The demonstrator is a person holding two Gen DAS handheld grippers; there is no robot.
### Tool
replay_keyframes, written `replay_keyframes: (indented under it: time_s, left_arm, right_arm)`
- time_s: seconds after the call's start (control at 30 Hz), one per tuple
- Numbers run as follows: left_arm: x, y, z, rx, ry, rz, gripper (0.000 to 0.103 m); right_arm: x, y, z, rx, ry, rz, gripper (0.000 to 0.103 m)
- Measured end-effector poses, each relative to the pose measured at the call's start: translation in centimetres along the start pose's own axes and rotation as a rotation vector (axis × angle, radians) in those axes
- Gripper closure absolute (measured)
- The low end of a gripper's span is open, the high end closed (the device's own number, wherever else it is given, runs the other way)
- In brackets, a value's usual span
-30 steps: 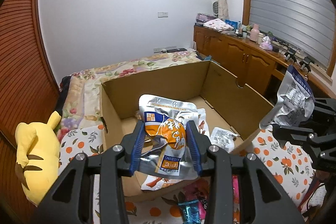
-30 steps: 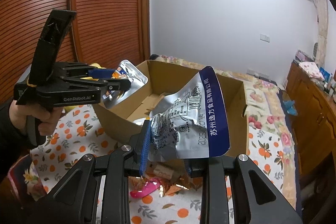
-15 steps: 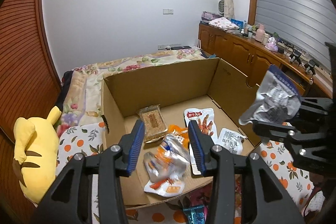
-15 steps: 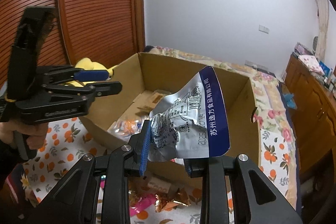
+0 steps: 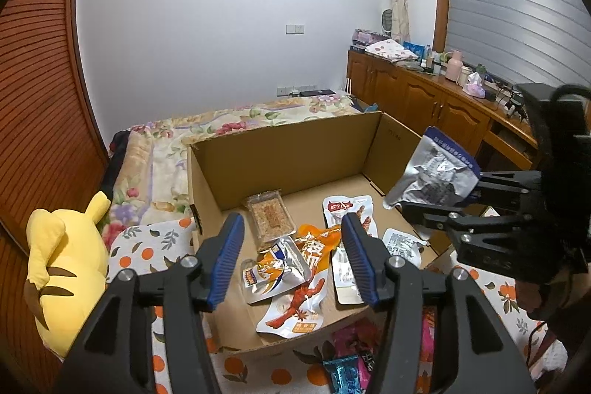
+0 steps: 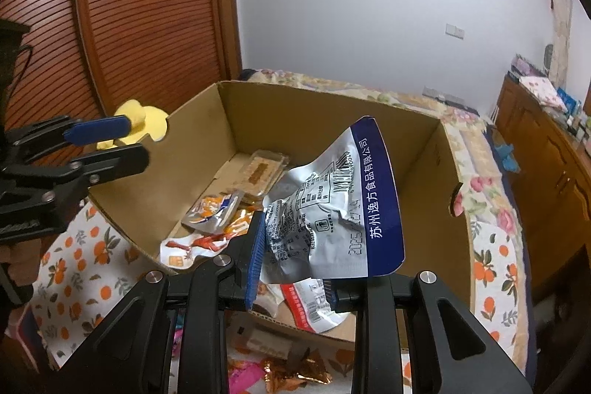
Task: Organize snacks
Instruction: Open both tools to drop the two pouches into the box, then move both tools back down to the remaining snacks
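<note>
An open cardboard box (image 5: 288, 150) (image 6: 314, 120) stands on the orange-print bedspread. My left gripper (image 5: 291, 246) (image 6: 129, 144) hovers over the box's near left side; its jaws are opening and nothing is between them. Below it, an orange and silver snack packet (image 5: 277, 268) (image 6: 214, 213) lies loose on the box floor among other packets. My right gripper (image 6: 295, 268) (image 5: 436, 205) is shut on a crumpled silver packet with a blue band (image 6: 332, 209) (image 5: 432, 176) and holds it above the box's right side.
Inside the box lie a brown bar packet (image 5: 269, 218) and a crayfish-print packet (image 5: 299, 312). Several loose snacks (image 5: 351, 357) (image 6: 288, 364) lie on the bedspread before the box. A yellow plush toy (image 5: 62, 276) sits at the left. Wooden cabinets (image 5: 424, 98) line the right wall.
The left gripper let go of the orange and silver packet, which dropped into the box, and its jaws widened. The right gripper carried its silver packet in over the box.
</note>
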State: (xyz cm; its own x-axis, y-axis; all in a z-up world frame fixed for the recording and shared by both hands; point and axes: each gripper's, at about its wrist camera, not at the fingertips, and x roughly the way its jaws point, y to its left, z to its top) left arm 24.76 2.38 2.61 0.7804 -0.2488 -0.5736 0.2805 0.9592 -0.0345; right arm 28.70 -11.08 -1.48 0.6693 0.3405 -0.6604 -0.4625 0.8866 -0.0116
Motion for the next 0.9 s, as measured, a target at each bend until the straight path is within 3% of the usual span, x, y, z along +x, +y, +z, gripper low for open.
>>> replay_keyframes:
  time_s: [0.4,0.6,0.7,0.8,0.9]
  left_arm:
    - [-1.1,-0.3,-0.9,0.010,-0.012,-0.005,0.047]
    - [-2.6,-0.9,-1.4,0.013,-0.030,-0.029,0.046]
    - [-3.8,-1.5,-1.8,0.024,-0.045,-0.047,0.043]
    - [-5.2,-2.0,-2.3,0.035,-0.066,-0.054,0.030]
    - [-6.6,-2.9,-3.0,0.057,-0.083,-0.059,0.029]
  right_arm:
    - [0.0,0.0,0.4,0.019,-0.022,-0.019,0.073]
    - [-2.7,0.5,-0.3,0.002,-0.068,0.013,0.073]
    - [-4.2,1.0,-0.9,-0.006,-0.091,0.031,0.072]
    - [-6.0,1.5,-1.9,-0.019,-0.114,0.060,0.071]
    - [-7.2,2.0,-3.0,-0.034,-0.123,0.079,0.068]
